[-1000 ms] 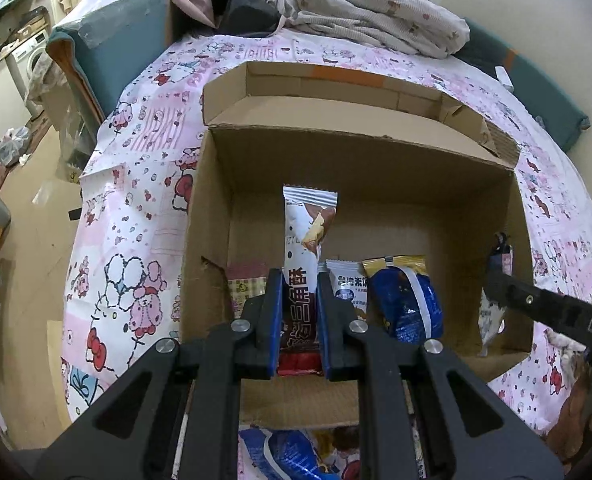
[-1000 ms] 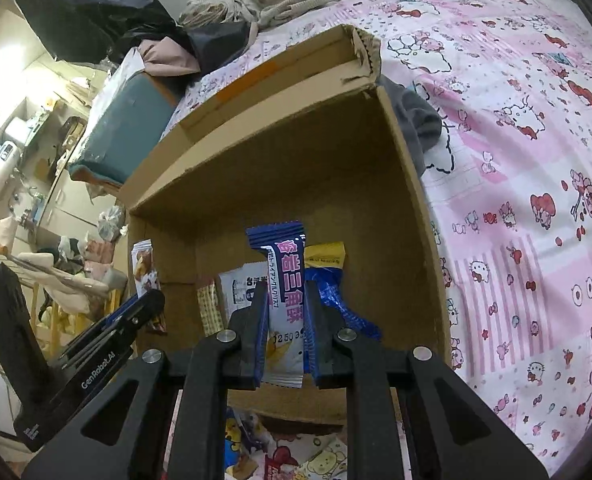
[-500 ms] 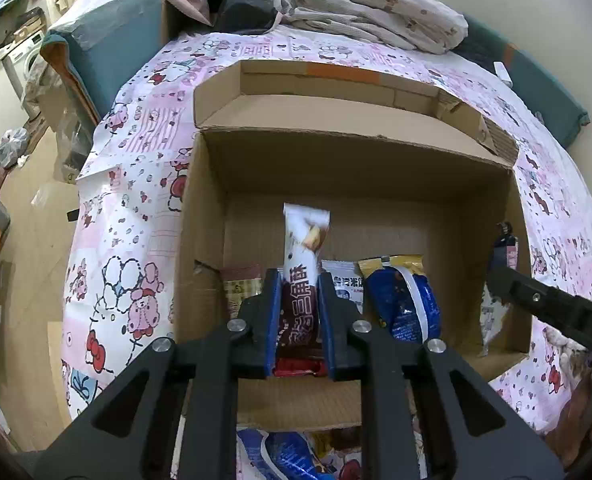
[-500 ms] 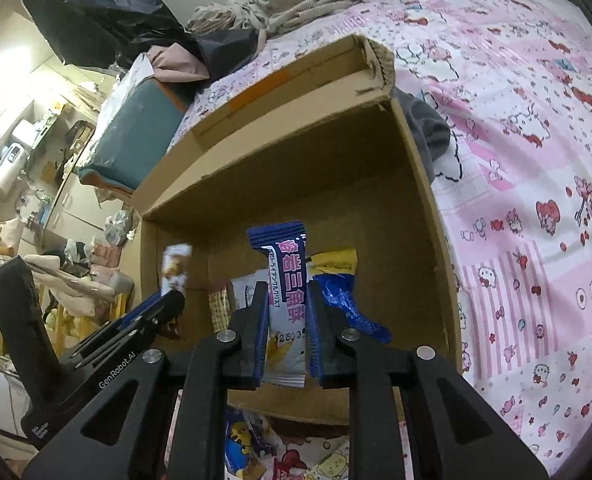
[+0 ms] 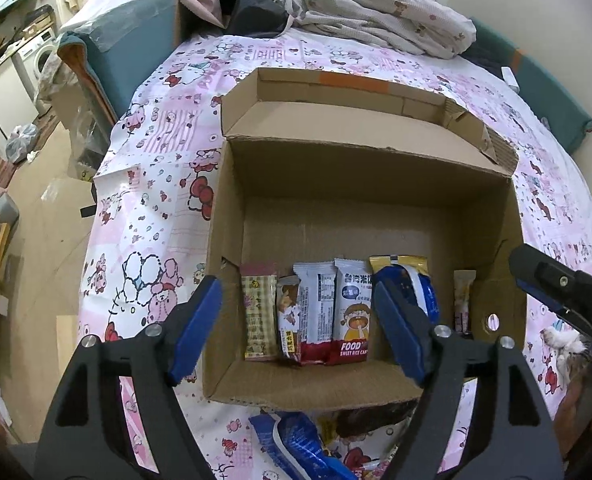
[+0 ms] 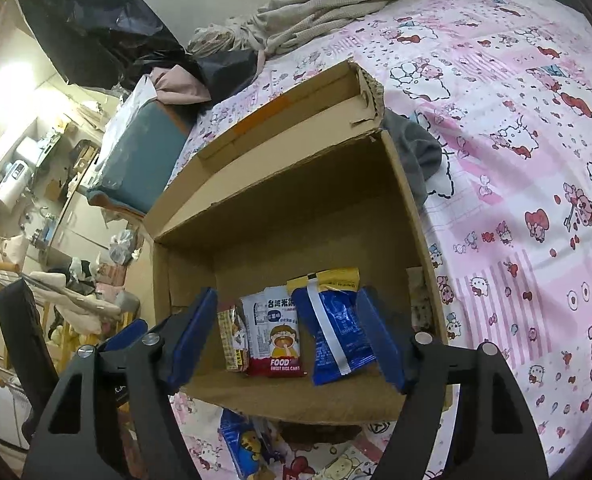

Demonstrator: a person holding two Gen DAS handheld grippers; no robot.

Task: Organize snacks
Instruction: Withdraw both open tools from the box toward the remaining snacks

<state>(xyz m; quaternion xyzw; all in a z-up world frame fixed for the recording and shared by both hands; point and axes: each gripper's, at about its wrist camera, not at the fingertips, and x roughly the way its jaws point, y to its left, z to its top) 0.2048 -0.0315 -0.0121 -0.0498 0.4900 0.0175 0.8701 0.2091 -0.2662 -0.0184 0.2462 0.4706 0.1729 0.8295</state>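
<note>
A pink cartoon-print sheet (image 5: 143, 216) covers the bed; on it sits an open cardboard box (image 5: 231, 240), its far flap folded back; a crumpled blanket (image 5: 376, 12) and dark clothes lie beyond it, a teal chair (image 5: 131, 60) stands at the bed's edge, and a cluttered room with a wooden floor shows to the left.

The left gripper (image 5: 298, 330) hangs over the box's near wall, jaws spread wide and holding nothing; the right gripper (image 6: 285, 338) stands likewise, jaws wide apart and touching nothing.

The snacks stand in a row against the near part of the box floor: a yellow checked packet (image 5: 259, 316), a brown-and-white bar (image 5: 287, 320), a white bar with fine print (image 5: 316, 312), a white rice-cake packet (image 5: 352, 312) reading "FOOD SWEET RICE CAKE" under Chinese characters, and a blue-and-gold packet (image 6: 336, 328); a slim pale bar (image 5: 463, 300) stands apart, near the box's right wall.

More packets lie on the sheet in front of the box, one of them a blue one (image 5: 296, 444).
</note>
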